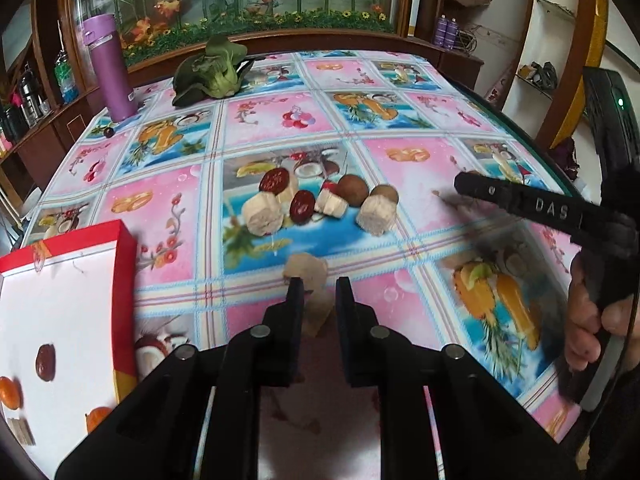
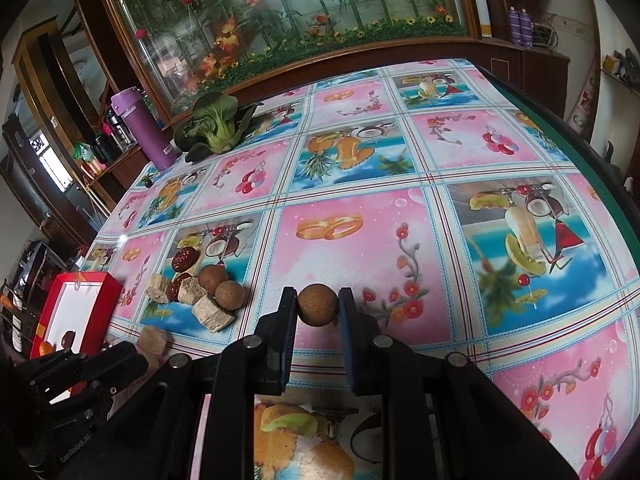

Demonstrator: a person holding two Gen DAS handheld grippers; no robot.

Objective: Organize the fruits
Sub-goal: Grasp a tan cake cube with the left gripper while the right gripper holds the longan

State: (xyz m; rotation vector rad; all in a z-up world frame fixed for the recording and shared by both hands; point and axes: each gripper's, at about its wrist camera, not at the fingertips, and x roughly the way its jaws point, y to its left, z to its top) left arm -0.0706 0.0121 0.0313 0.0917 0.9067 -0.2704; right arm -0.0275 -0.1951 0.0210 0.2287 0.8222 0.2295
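My right gripper (image 2: pixel 318 300) is shut on a round brown longan (image 2: pixel 318 305), held just above the fruit-print tablecloth. A beige fruit chunk (image 1: pixel 320 312) fills the gap between the fingers of my left gripper (image 1: pixel 320 294), which looks shut on it. The same chunk (image 2: pixel 154 338) shows at that gripper's tips in the right wrist view. Beyond lies a pile of fruit (image 1: pixel 320 200): red dates, two longans and pale cut pieces. At my left, a red-rimmed white box (image 1: pixel 124 264) holds a date, oranges and a cut piece. My right gripper's finger (image 1: pixel 520 204) reaches in from the right.
A purple bottle (image 1: pixel 110 68) and a bok choy (image 1: pixel 212 68) stand at the table's far left, a small dark fruit (image 1: pixel 108 132) beside the bottle. The table's dark edge (image 2: pixel 580 152) runs along the right. A hand (image 1: pixel 592 320) grips the right tool.
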